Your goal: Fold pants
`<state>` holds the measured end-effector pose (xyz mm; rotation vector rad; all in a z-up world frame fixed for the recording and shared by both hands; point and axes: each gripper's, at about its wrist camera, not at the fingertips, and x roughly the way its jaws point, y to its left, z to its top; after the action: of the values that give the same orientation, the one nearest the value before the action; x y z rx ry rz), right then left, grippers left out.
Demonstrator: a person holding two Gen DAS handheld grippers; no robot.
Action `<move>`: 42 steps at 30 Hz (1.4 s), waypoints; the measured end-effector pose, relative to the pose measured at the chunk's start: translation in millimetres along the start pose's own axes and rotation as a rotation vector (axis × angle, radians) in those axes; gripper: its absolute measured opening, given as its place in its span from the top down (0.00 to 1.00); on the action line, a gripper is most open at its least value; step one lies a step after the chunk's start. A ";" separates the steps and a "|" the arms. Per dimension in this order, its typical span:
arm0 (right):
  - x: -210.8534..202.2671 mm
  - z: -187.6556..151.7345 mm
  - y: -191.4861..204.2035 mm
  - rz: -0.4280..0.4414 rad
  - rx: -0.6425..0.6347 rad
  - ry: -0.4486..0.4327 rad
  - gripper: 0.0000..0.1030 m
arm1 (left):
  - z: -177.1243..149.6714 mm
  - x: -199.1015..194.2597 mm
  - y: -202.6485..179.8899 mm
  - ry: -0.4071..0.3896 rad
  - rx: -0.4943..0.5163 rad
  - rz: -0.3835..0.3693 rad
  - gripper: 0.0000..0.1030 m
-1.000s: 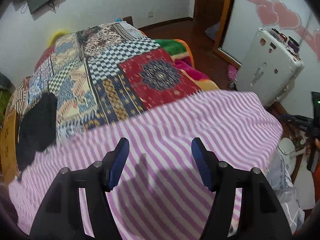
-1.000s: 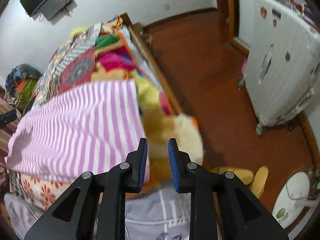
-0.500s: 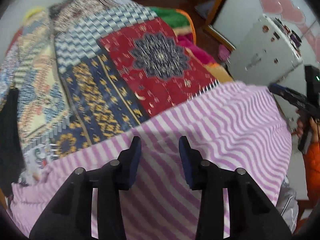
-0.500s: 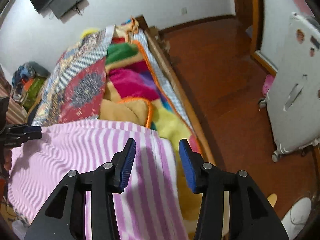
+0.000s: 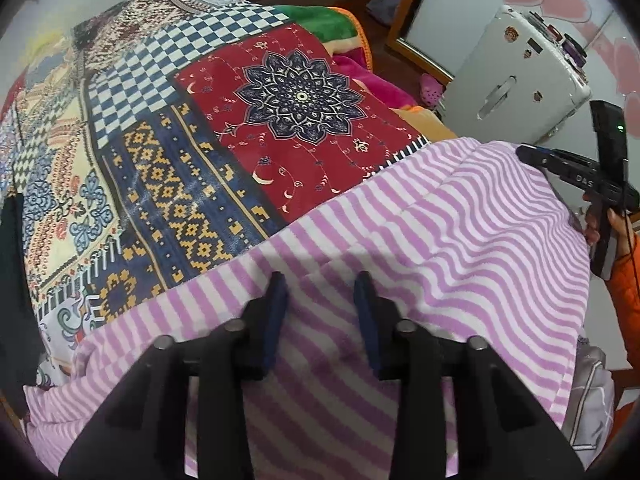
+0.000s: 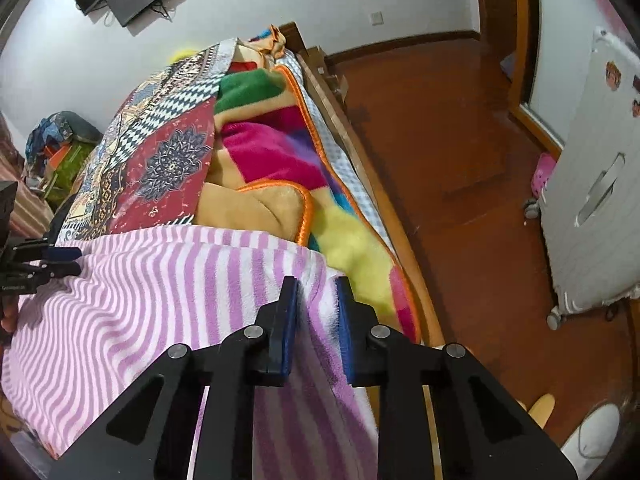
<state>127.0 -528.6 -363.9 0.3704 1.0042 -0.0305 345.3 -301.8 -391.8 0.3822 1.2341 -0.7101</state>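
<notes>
The pants (image 5: 460, 232) are pink-and-white striped fleece, spread across the near end of the bed. They also show in the right wrist view (image 6: 168, 280). My left gripper (image 5: 320, 288) is open just above the pants' middle, jaws apart, nothing between them. My right gripper (image 6: 316, 296) is open, its blue pads either side of the pants' right edge, with fabric in the gap. The right gripper also shows at the right of the left wrist view (image 5: 576, 176), and the left gripper at the left edge of the right wrist view (image 6: 60, 260).
A patchwork quilt (image 5: 180, 128) covers the bed beyond the pants. A multicoloured fleece blanket (image 6: 280, 152) lies along the bed's right side by the wooden bed frame (image 6: 384, 208). A white suitcase (image 5: 516, 76) stands on the wooden floor (image 6: 460, 140). A black garment (image 5: 12, 280) lies at left.
Both grippers have moved down and forward onto the pants. The left jaws narrowed from wide open, then held. The right jaws opened, then narrowed over the pants' right edge.
</notes>
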 end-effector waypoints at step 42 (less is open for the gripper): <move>-44.9 13.9 9.0 -0.210 -0.047 -0.122 0.62 | -0.4 -84.5 60.7 -0.192 -0.209 0.150 0.86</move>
<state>115.8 -531.0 -317.4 0.2160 0.9181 -0.2164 372.8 -233.4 -318.4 0.2257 1.0736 -0.4728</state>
